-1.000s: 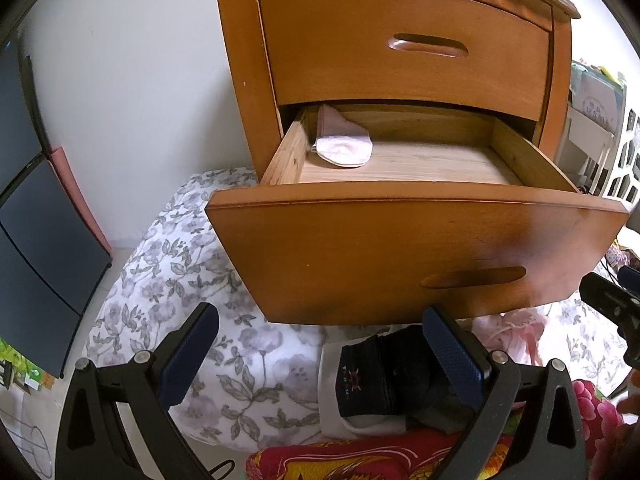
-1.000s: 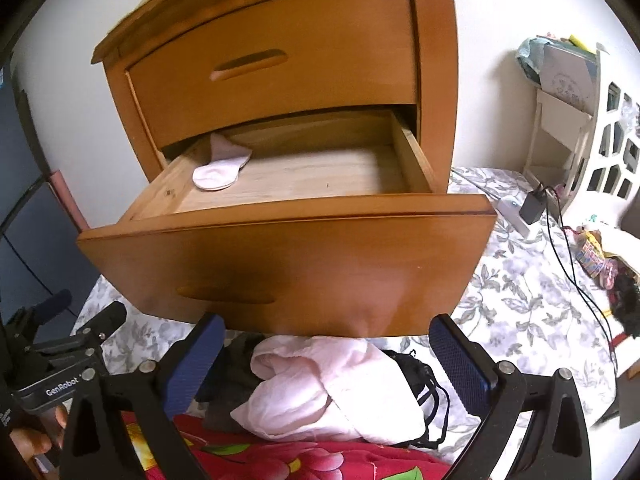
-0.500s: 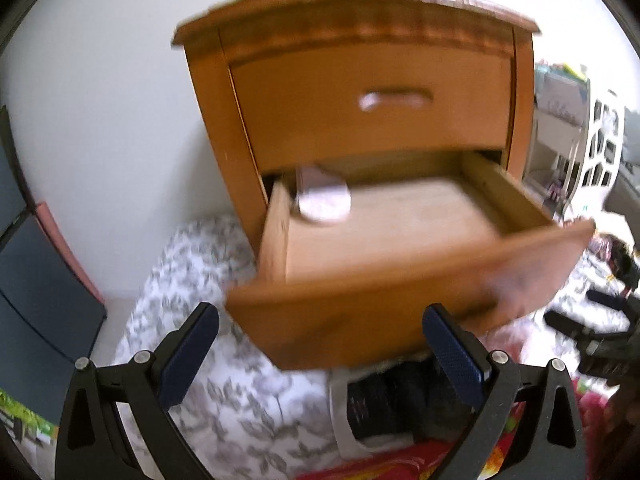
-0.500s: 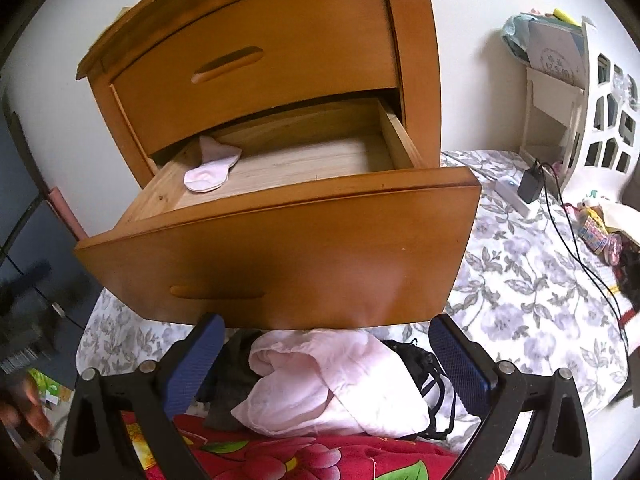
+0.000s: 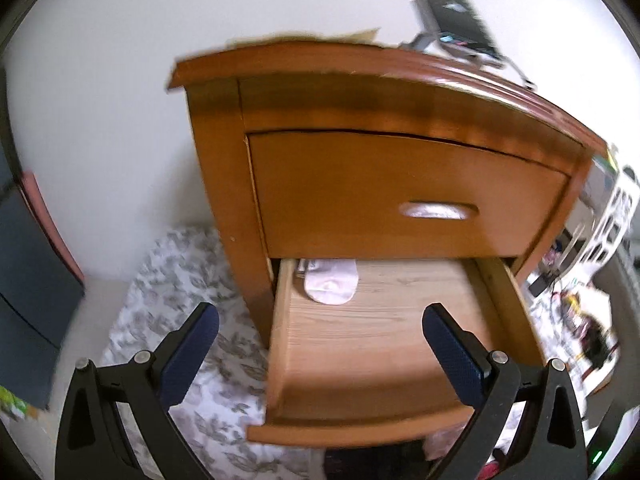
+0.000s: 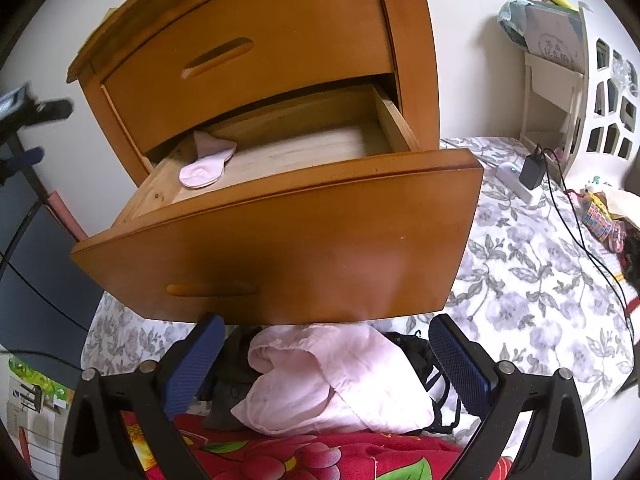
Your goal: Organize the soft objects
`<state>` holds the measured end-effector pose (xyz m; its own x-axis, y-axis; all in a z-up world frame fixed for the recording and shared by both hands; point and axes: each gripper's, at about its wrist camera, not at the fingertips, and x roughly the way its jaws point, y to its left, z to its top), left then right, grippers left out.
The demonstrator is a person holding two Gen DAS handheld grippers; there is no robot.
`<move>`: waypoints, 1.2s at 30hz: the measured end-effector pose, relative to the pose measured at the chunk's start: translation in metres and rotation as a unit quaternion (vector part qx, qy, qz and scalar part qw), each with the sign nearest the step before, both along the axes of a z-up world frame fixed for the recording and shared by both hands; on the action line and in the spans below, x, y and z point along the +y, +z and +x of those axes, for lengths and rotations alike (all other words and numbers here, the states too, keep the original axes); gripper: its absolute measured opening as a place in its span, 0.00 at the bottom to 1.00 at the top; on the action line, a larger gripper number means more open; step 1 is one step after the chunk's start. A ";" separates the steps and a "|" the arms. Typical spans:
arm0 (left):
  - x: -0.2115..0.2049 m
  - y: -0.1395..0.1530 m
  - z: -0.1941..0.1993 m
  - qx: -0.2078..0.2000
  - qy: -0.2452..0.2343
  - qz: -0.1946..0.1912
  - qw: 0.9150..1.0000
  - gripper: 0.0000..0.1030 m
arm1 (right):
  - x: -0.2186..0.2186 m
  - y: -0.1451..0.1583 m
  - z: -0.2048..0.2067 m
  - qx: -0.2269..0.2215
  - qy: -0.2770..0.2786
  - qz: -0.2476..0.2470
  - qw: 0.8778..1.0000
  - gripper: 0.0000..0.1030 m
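Pink garment (image 6: pixel 332 380) lies crumpled on the floral bedspread (image 6: pixel 532 280) just beneath the front of the open lower drawer (image 6: pixel 280 248), directly ahead of the right claw (image 6: pixel 324 364) and framed between its blue pads, its bulk running left to right over a darker pile of clothes (image 6: pixel 228 384). That claw is spread wide, holding and touching nothing, and is clearly the nearer one. The left claw (image 5: pixel 320 352), equally wide and empty, hangs higher, looking down into the drawer, where one pale sock (image 5: pixel 330 284) sits in the far left corner.
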<state>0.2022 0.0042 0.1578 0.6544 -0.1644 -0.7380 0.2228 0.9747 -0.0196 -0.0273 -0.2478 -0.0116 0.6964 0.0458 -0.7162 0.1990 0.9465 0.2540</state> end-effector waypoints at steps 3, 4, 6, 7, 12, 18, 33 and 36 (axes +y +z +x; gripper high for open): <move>-0.006 -0.014 0.020 0.040 0.011 -0.008 0.999 0.99 | -0.001 -0.001 0.000 0.000 0.000 0.005 1.000 1.00; -0.010 -0.021 0.028 0.057 0.010 -0.010 0.998 0.99 | -0.002 -0.002 0.000 0.000 0.001 0.007 1.000 1.00; -0.016 -0.036 0.043 0.094 0.017 -0.019 0.995 0.98 | -0.002 -0.002 0.000 0.000 0.001 0.010 1.000 1.00; -0.017 -0.045 0.050 0.113 0.024 -0.027 0.993 0.98 | -0.002 -0.003 0.001 0.001 0.003 0.012 1.000 1.00; -0.023 -0.088 0.081 0.191 0.061 -0.066 0.977 0.77 | -0.003 -0.005 0.002 0.002 0.008 0.027 1.000 1.00; -0.028 -0.118 0.109 0.208 0.099 -0.055 0.972 0.56 | -0.008 -0.008 0.003 0.002 0.011 0.053 0.999 1.00; -0.002 -0.159 0.136 0.224 0.231 -0.126 0.938 0.25 | -0.010 -0.010 0.003 -0.006 0.025 0.076 0.997 1.00; 0.009 -0.157 0.132 0.203 0.263 -0.161 0.929 0.25 | -0.010 -0.010 0.004 -0.007 0.026 0.081 0.996 1.00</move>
<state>0.3341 0.0130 0.0007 0.3854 -0.1550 -0.9097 -0.3731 0.8755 -0.3072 -0.0237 -0.2580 -0.0217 0.6991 0.1972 -0.6873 0.1456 0.9018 0.4069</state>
